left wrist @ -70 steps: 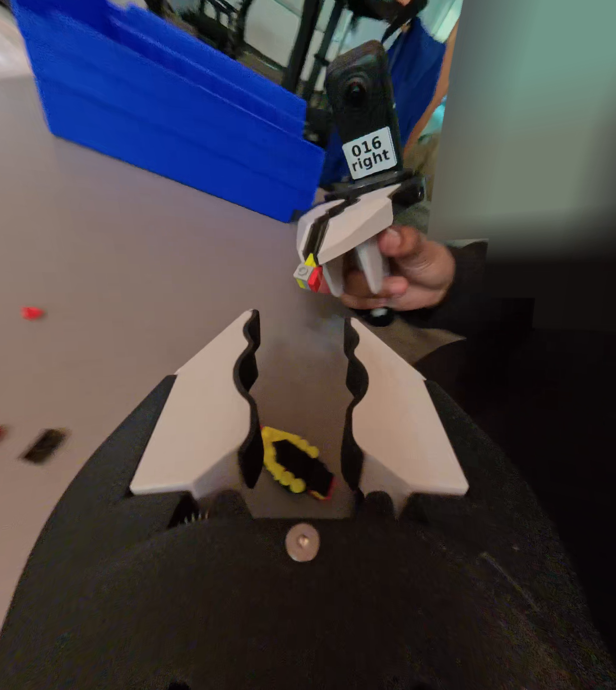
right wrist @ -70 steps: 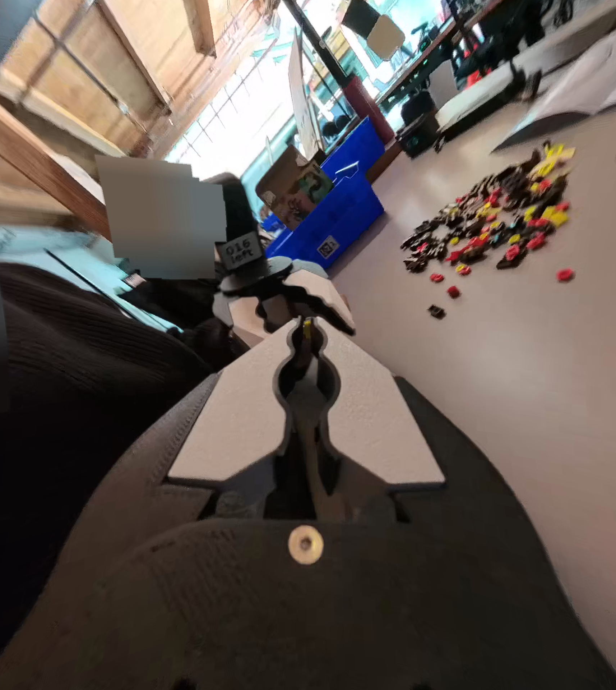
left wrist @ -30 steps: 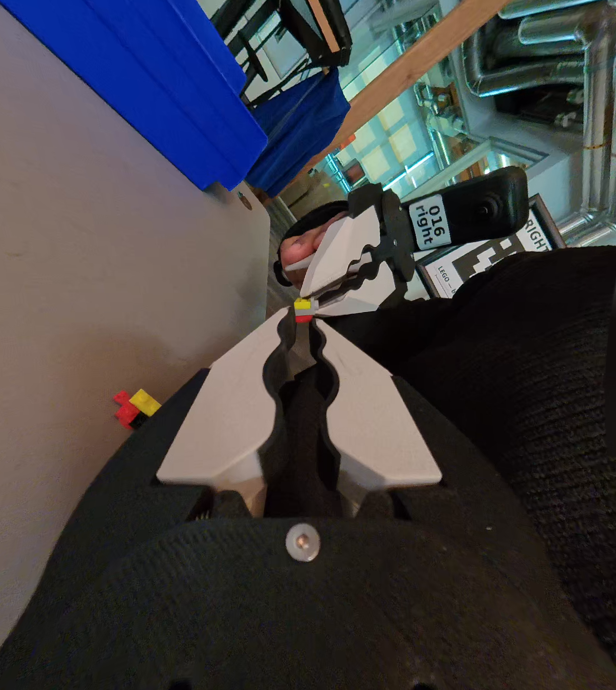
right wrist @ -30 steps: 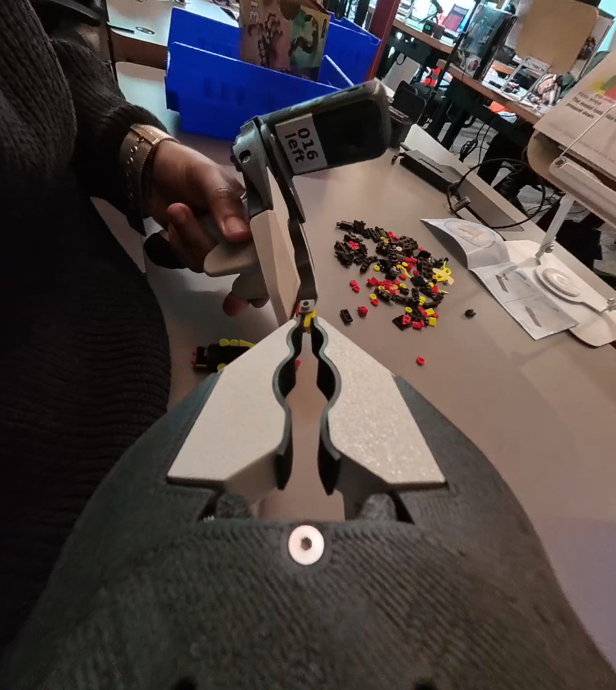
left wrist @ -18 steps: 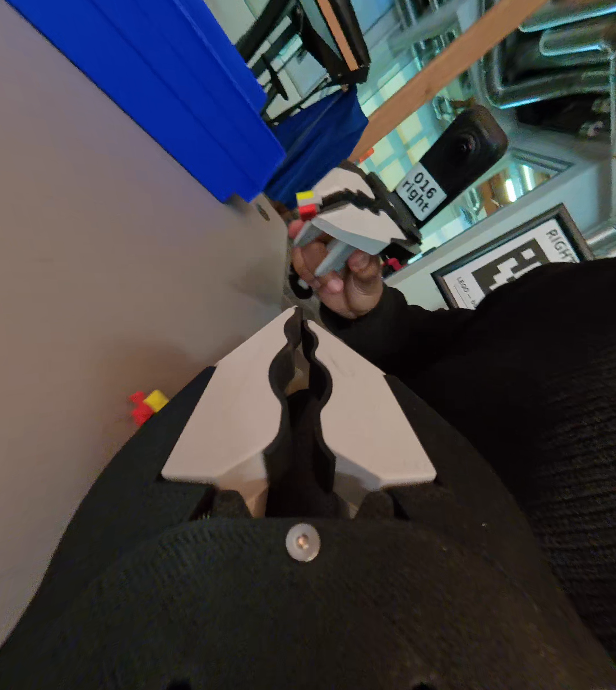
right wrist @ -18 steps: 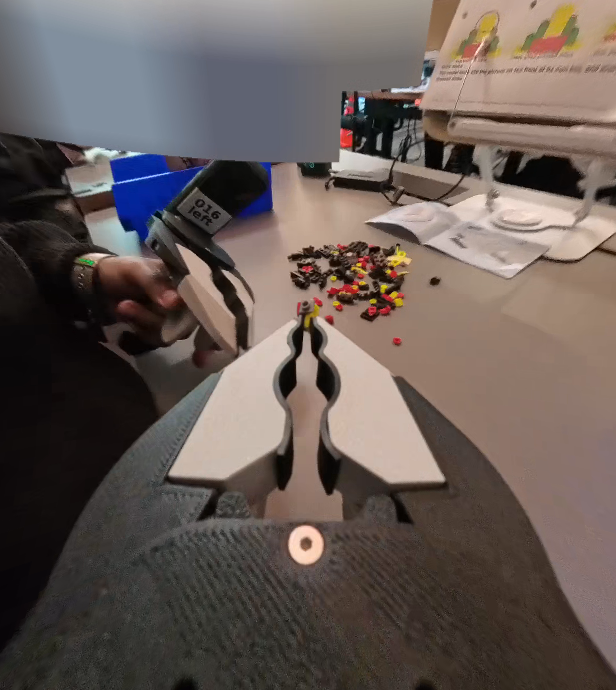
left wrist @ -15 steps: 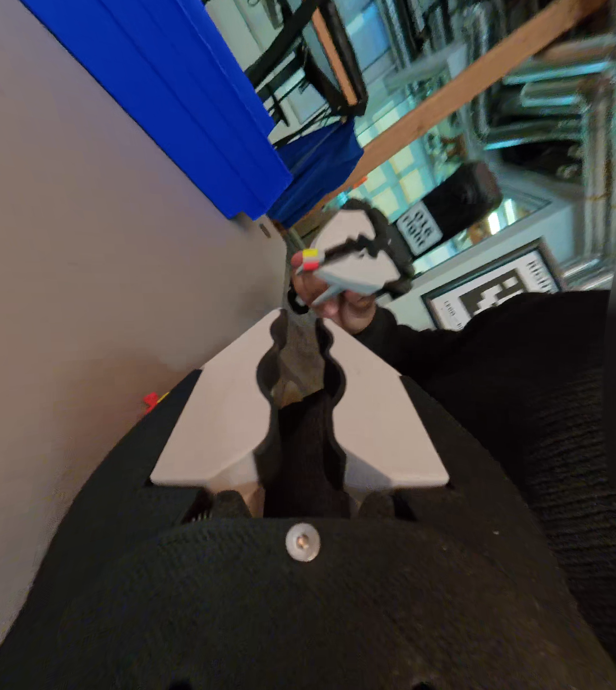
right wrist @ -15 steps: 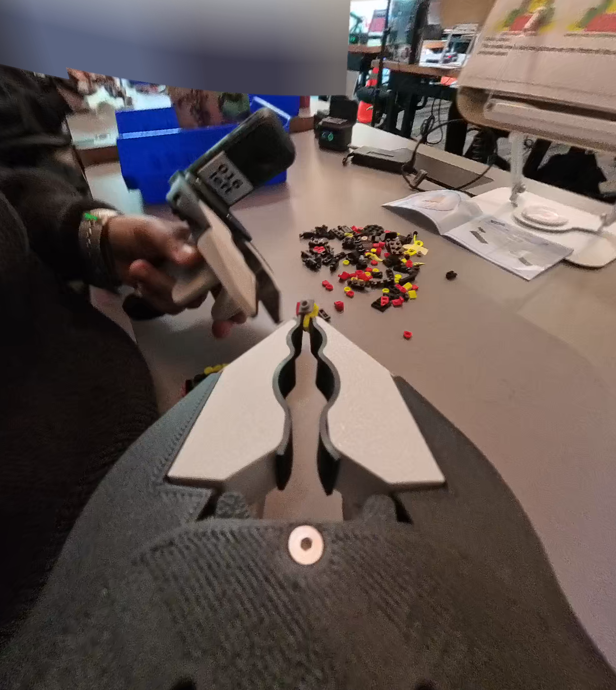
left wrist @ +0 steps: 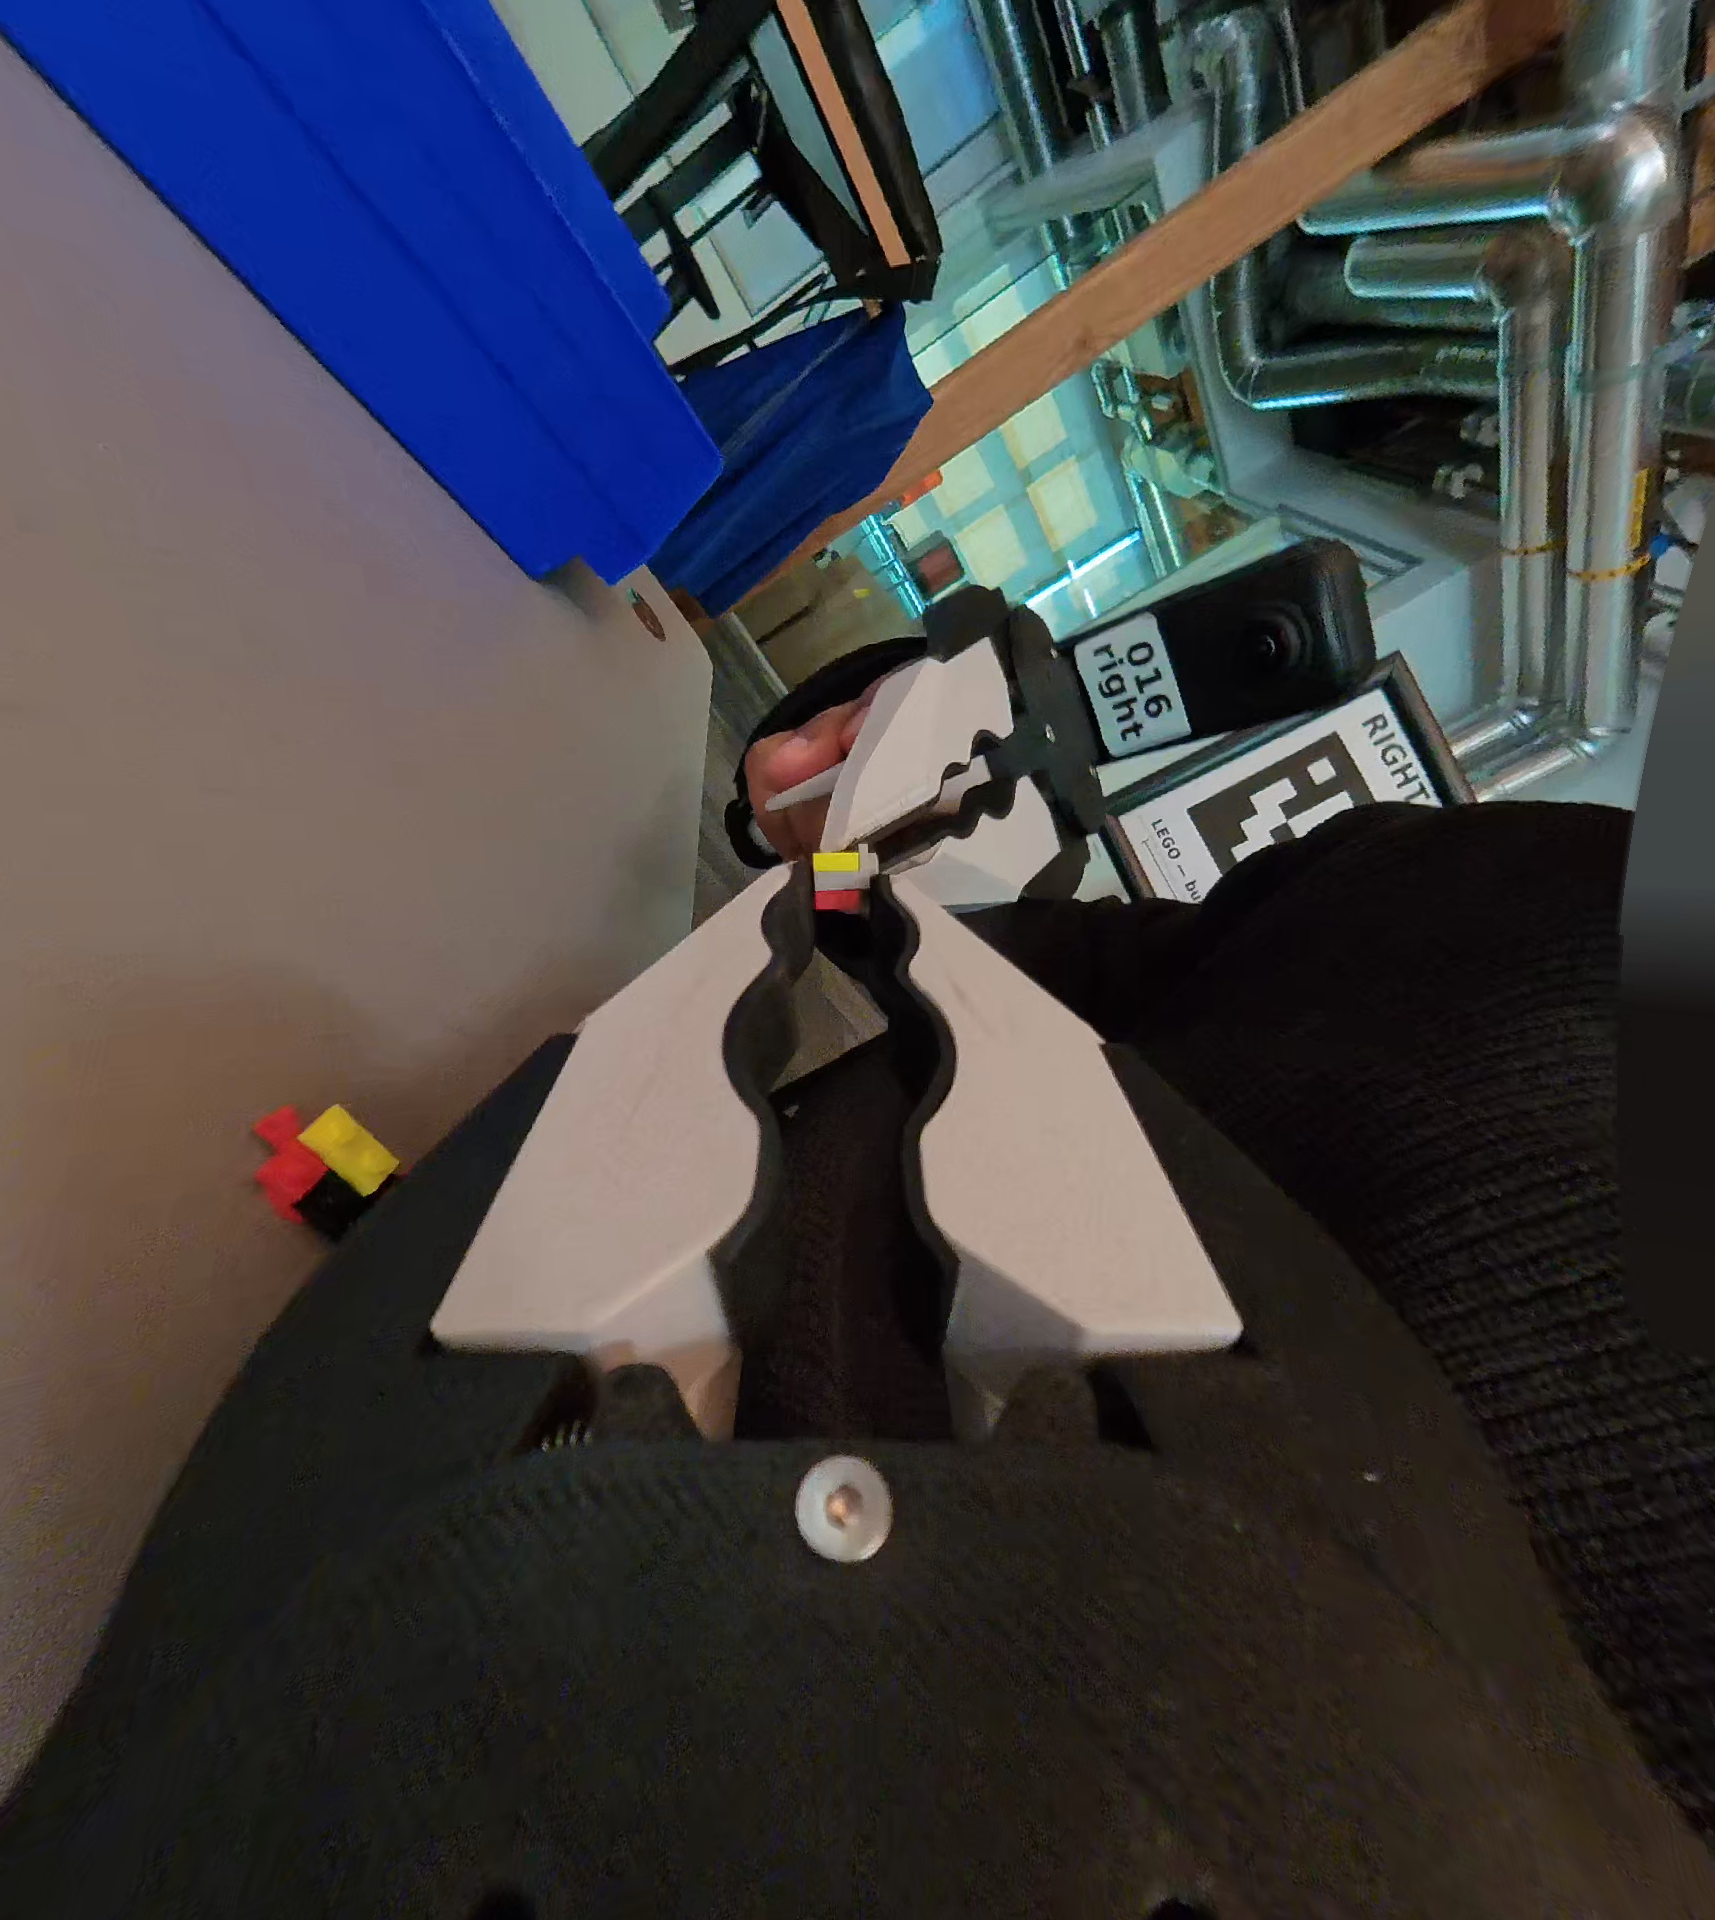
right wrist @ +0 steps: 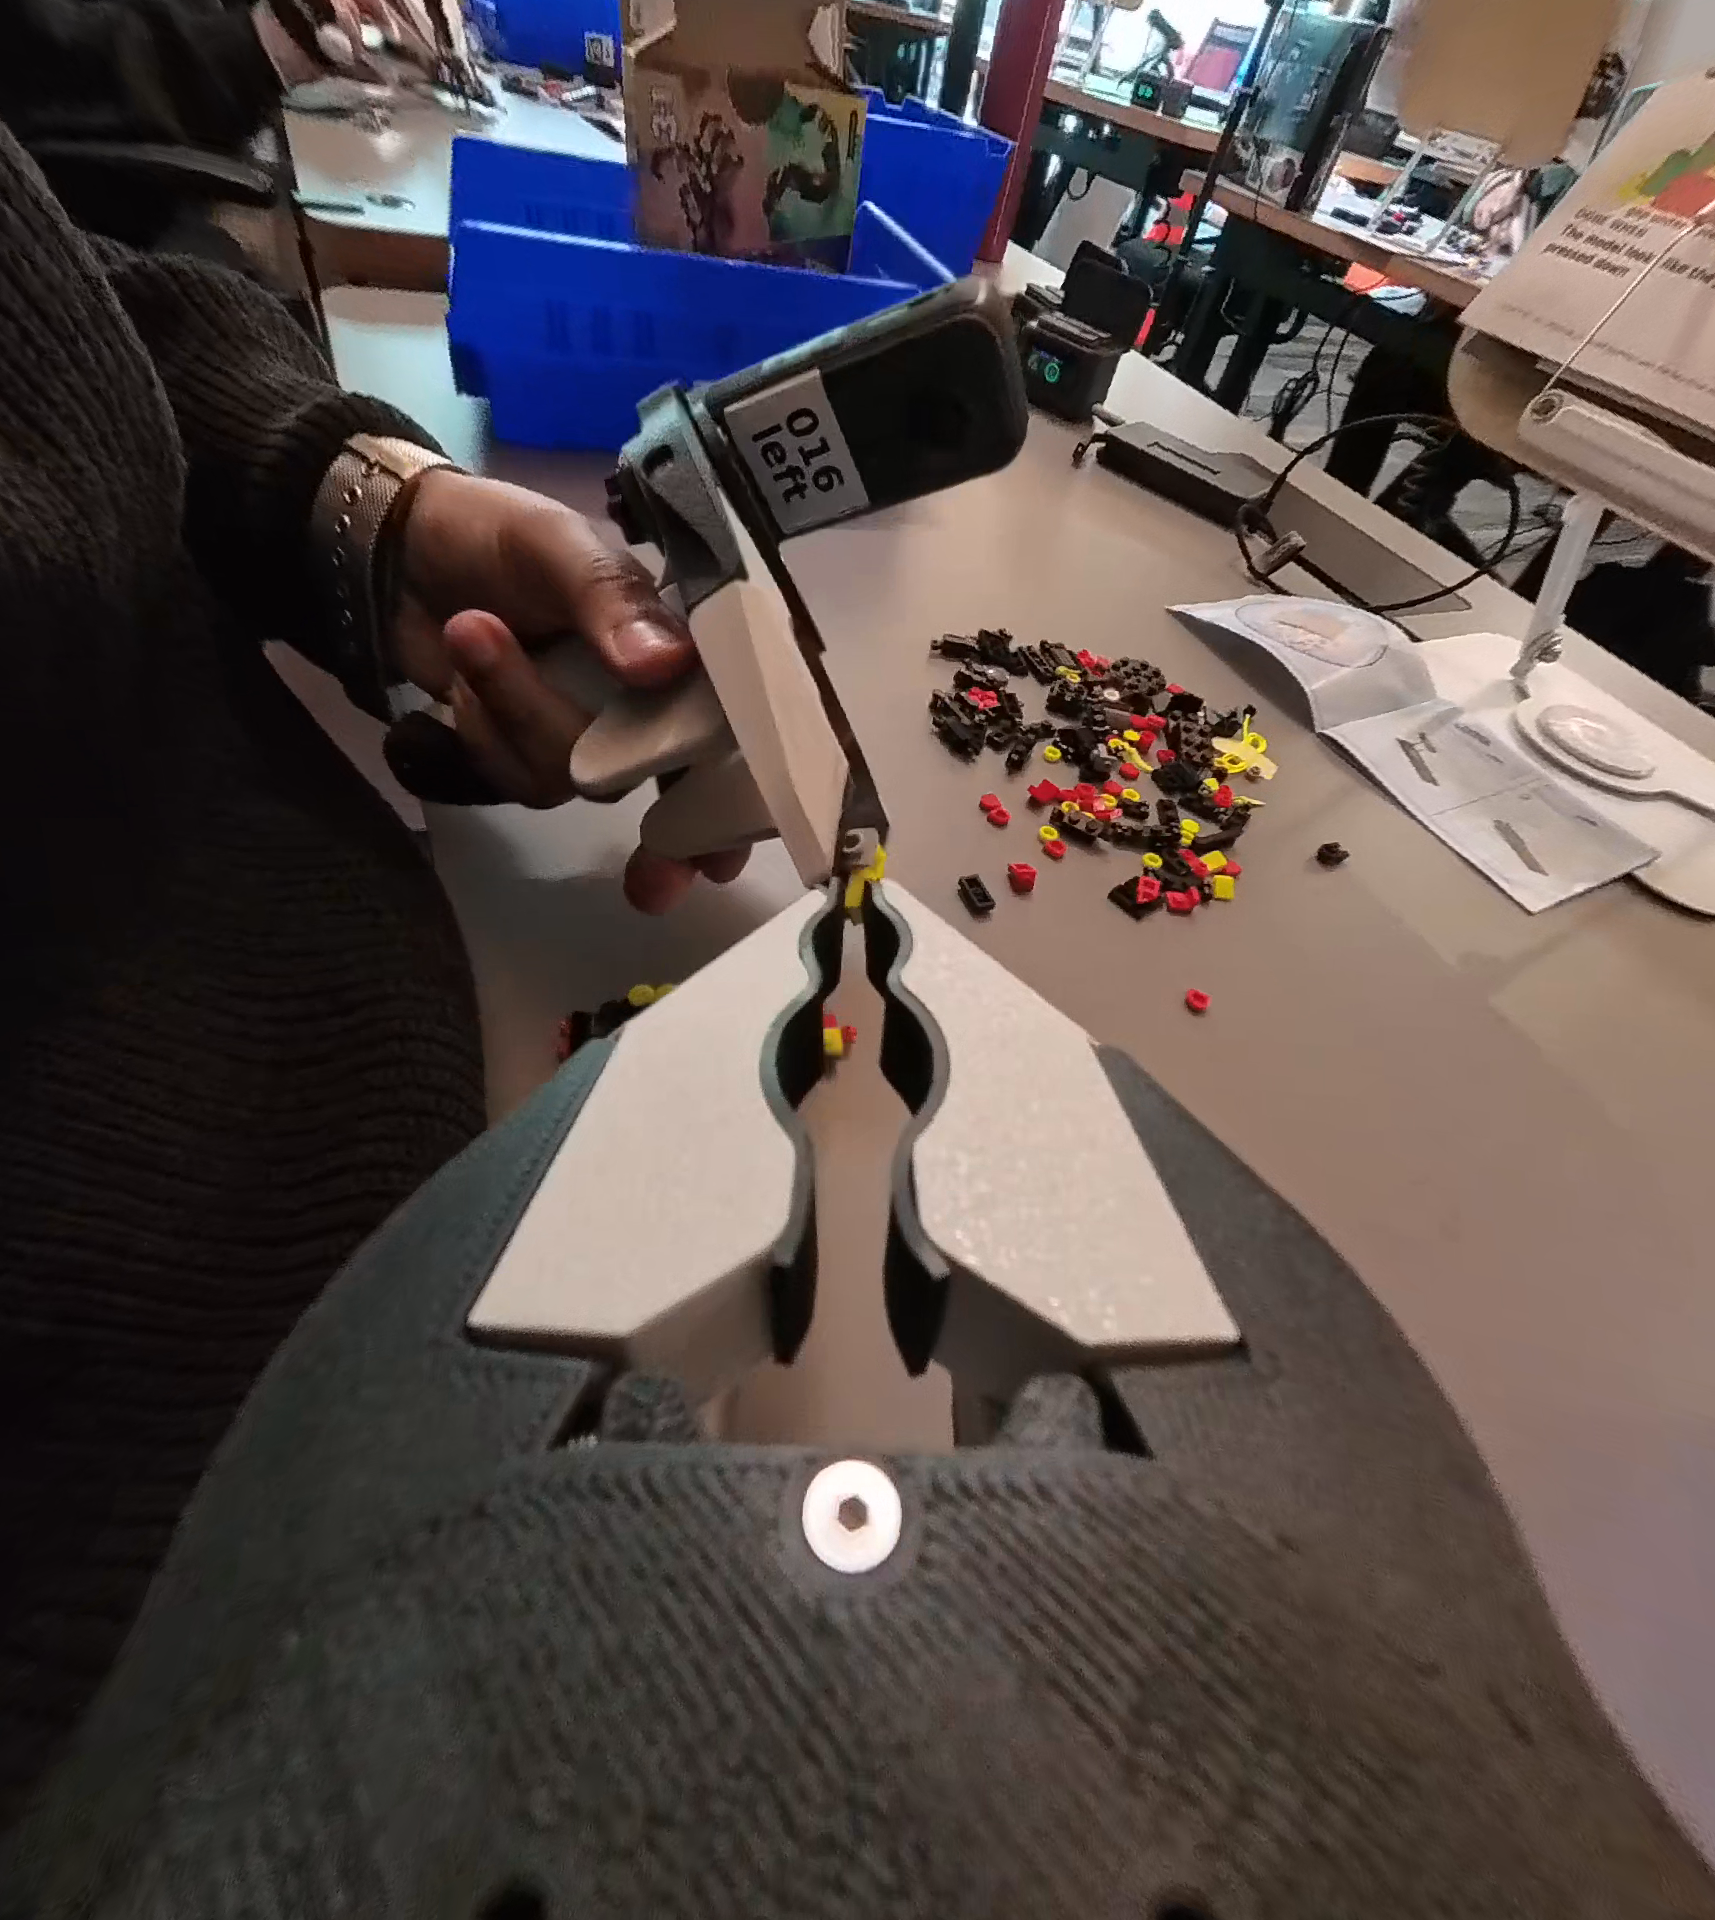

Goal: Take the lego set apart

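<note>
A small lego piece (left wrist: 840, 878) of yellow, red and grey bricks is held in the air between the two grippers. My left gripper (left wrist: 835, 891) is closed on its red end. In the right wrist view, my right gripper (right wrist: 853, 909) is shut on the yellow end of the same piece (right wrist: 865, 881), and the left gripper (right wrist: 858, 836) meets it tip to tip from above. A red, yellow and black lego chunk (left wrist: 328, 1169) lies on the table below, partly hidden behind my right finger (right wrist: 614, 1013).
A pile of loose black, red and yellow pieces (right wrist: 1102, 769) lies on the grey table (right wrist: 1352, 1091), with a few strays nearer. An instruction booklet (right wrist: 1435, 748) and a white stand with a sheet (right wrist: 1663, 343) are at the right. Blue bins (right wrist: 645, 312) stand at the back. Left and right tips are no more than a few centimetres apart.
Half a second ago the grippers were apart, with the right one holding the piece. Now they are tip to tip again on the piece, as one second ago.
</note>
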### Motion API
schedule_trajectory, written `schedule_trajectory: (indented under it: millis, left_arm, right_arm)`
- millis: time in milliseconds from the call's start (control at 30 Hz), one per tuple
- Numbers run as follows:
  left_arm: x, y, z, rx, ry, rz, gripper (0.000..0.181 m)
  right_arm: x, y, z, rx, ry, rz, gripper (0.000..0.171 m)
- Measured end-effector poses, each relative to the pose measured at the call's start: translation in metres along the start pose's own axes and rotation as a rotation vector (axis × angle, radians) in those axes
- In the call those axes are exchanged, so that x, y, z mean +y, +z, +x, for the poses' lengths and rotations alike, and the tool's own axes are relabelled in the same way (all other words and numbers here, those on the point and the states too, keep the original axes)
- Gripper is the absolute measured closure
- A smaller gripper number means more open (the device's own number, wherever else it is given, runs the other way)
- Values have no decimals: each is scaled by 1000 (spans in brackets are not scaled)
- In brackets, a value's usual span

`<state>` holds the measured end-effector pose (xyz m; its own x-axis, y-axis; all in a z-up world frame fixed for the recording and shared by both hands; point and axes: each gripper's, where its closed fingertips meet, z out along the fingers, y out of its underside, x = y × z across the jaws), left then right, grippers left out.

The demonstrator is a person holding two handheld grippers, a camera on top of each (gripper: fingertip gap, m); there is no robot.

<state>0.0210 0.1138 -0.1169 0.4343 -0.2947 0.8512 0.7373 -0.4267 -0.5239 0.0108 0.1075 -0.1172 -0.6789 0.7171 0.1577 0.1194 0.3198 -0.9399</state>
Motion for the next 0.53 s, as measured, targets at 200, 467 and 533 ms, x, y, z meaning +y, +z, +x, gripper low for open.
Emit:
schedule_trajectory:
  millis: [200, 467, 533]
  left_arm:
    - [-1, 0, 5, 51, -39, 6, 174]
    - [-3, -2, 4, 19, 3, -8, 173]
    - [-4, -2, 6, 15, 12, -6, 172]
  right_arm:
    - [-5, -2, 0, -82, 184, 57, 170]
    - [-6, -1, 3, -14, 136, 7, 169]
    - [-8, -2, 5, 7, 145, 10, 169]
